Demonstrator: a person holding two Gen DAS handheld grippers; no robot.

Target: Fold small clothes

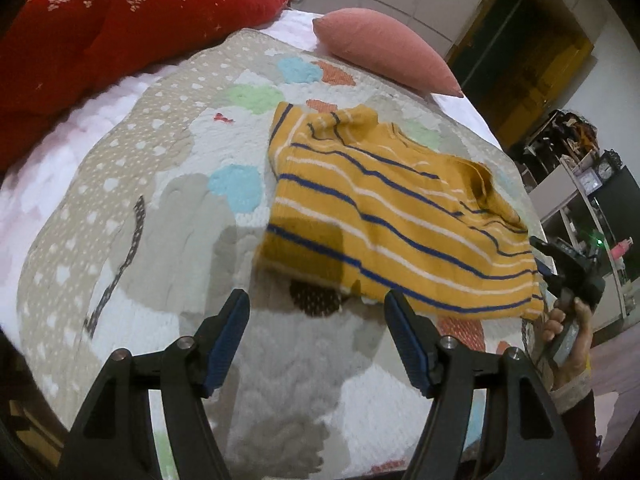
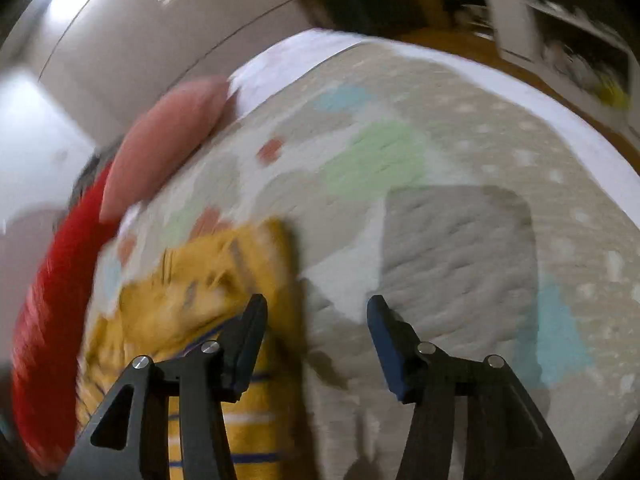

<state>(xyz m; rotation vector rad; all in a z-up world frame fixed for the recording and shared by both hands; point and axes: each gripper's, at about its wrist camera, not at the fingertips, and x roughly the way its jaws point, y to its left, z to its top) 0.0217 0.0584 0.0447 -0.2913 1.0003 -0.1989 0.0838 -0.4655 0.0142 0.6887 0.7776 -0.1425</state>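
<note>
A small mustard-yellow top with blue and white stripes (image 1: 384,216) lies folded on a patterned quilt (image 1: 168,216). My left gripper (image 1: 316,304) is open and empty, just short of the garment's near edge. My right gripper shows in the left wrist view (image 1: 560,264) at the garment's right edge, held in a hand. In the blurred right wrist view the right gripper (image 2: 316,312) is open and empty, with the yellow top (image 2: 192,304) under and beside its left finger.
A red cushion (image 1: 100,36) and a pink pillow (image 1: 384,48) lie at the far side of the bed; both show blurred in the right wrist view, the cushion (image 2: 44,320) and the pillow (image 2: 160,144). Shelves (image 1: 592,184) stand past the bed's right edge.
</note>
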